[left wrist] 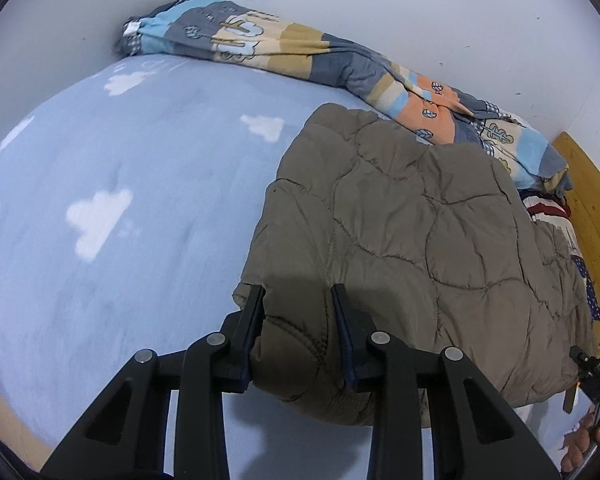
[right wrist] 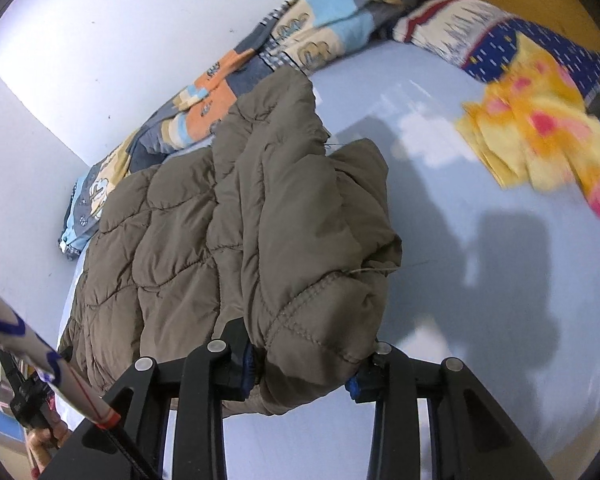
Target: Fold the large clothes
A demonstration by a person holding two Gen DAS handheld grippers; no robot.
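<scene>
Your quilted brown jacket (left wrist: 412,220) lies on the bed's light-blue cloud-print sheet (left wrist: 120,184), bunched toward the wall side, with its near hem raised off the sheet. Your left tongs (left wrist: 299,294) are clamped on the near left corner of that hem, the padded fabric bulging between the two black fingers. Your right tongs (right wrist: 306,344) pinch the near right part, where a stitched edge folds over and hides the right finger. Just beyond the jacket, a patchwork quilt (left wrist: 260,48) in blue, grey, tan and orange runs along the white wall (left wrist: 420,20). At the far right, a yellow and pink cloth (right wrist: 540,144) lies apart on the sheet, near a navy patterned pillow (right wrist: 500,48) by the wooden headboard (left wrist: 592,216).
</scene>
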